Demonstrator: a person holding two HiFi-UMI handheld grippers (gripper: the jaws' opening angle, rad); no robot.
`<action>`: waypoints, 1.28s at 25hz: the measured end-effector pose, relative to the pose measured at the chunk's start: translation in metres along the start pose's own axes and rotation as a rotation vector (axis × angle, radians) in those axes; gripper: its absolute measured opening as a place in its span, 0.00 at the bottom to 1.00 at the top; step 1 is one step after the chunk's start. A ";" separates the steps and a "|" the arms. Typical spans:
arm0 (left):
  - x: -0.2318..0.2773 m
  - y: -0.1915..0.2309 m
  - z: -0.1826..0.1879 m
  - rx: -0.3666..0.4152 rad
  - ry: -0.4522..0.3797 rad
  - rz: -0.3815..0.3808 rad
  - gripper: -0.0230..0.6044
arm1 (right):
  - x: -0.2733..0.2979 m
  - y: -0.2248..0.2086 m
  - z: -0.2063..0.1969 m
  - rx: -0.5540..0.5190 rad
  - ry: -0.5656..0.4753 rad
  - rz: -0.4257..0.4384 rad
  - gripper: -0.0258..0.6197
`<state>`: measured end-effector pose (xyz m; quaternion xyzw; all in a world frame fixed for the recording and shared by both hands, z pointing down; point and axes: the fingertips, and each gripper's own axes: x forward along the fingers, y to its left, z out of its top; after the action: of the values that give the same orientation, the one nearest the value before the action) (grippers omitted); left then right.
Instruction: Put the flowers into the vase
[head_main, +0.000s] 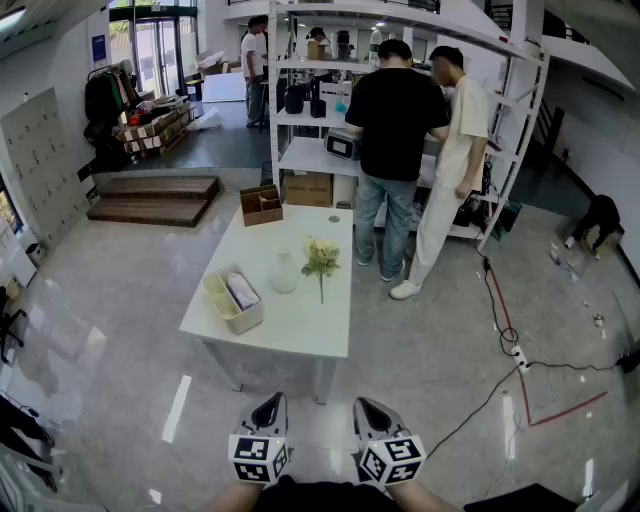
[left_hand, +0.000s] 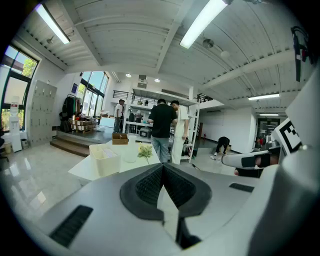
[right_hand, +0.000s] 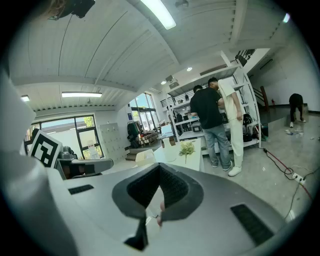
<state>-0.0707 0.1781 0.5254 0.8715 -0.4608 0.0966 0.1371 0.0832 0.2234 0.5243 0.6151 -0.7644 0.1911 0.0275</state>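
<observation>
A bunch of pale flowers (head_main: 322, 255) lies on the white table (head_main: 300, 325), its stem pointing toward me. Just left of it stands a small white vase (head_main: 284, 272). Both grippers hang low at the near edge of the head view, well short of the table. My left gripper (head_main: 271, 405) and my right gripper (head_main: 367, 408) are shut and hold nothing. In the left gripper view the flowers (left_hand: 145, 150) and vase (left_hand: 131, 154) show far beyond the left gripper (left_hand: 162, 166). The right gripper view has the flowers (right_hand: 187, 148) beyond the right gripper (right_hand: 159, 167).
A cream bin (head_main: 235, 300) sits on the table's left front corner, and a wooden box (head_main: 261, 204) stands on the floor behind the table. Two people (head_main: 395, 150) stand at a shelf unit beyond the table. Cables and a power strip (head_main: 517, 355) lie on the floor at right.
</observation>
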 end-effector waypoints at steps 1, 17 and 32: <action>0.000 0.000 0.000 0.001 -0.001 -0.003 0.04 | 0.000 0.000 0.000 -0.001 0.000 0.000 0.04; -0.001 0.013 -0.002 -0.014 -0.006 -0.017 0.04 | 0.012 0.006 -0.005 0.062 0.014 0.003 0.04; 0.006 0.084 -0.011 -0.058 0.008 -0.053 0.04 | 0.057 0.035 -0.005 0.044 0.020 -0.069 0.04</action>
<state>-0.1373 0.1318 0.5500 0.8788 -0.4394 0.0829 0.1667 0.0348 0.1780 0.5352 0.6396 -0.7381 0.2129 0.0282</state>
